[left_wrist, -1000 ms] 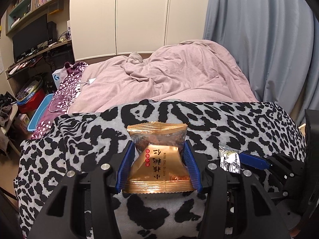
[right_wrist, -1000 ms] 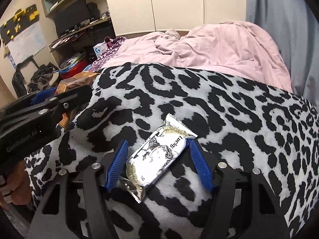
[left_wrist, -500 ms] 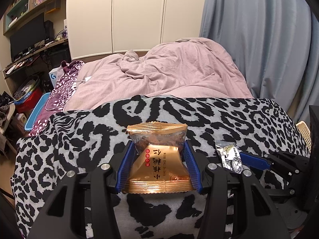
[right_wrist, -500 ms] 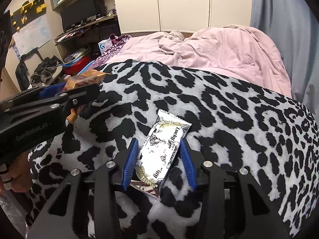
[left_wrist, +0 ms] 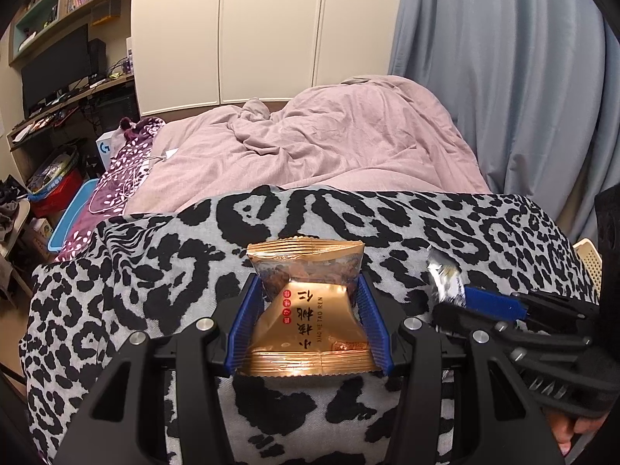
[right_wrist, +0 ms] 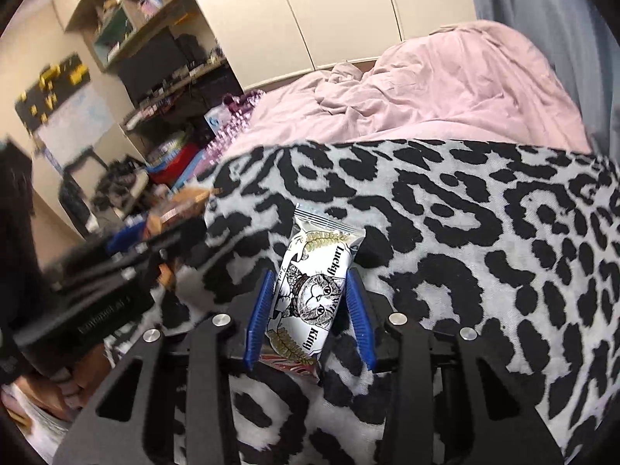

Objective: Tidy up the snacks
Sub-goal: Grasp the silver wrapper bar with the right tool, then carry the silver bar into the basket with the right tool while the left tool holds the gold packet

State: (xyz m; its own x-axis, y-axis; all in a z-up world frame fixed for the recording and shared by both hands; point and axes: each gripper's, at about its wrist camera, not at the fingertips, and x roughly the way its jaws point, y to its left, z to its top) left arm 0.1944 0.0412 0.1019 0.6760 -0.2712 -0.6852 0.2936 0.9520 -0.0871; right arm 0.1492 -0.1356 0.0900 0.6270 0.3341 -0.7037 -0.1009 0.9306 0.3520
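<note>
Snacks sit in both hand-held grippers above a bed. Nearest in the left wrist view, the left gripper (left_wrist: pixel 308 312) pinches a gold snack packet (left_wrist: pixel 306 314) between its blue pads, one pressed against each side, with the packet's crimped top edge pointing to twelve o'clock. At three o'clock from it, the right gripper (left_wrist: pixel 457 296) reaches in from the side, and a silver wrapper end pokes out past its blue fingertip. In the right wrist view, the right gripper (right_wrist: pixel 308 310) has just been closing on a white snack packet (right_wrist: pixel 314 290) printed with a cat drawing; both blue pads now touch its sides, and the packet tilts slightly toward one o'clock. At nine o'clock there, blurred, is the left gripper with a patch of gold beyond it. Under both packets lies a grey blanket (left_wrist: pixel 162 255) with black leopard spots. Beyond it, toward twelve o'clock, a rumpled pink duvet (left_wrist: pixel 348 135) covers the bed. Farther back stand cream wardrobe doors (left_wrist: pixel 271 27), with a blue curtain (left_wrist: pixel 503 77) at two o'clock and a cluttered desk with shelves (left_wrist: pixel 66 77) at ten o'clock.
</note>
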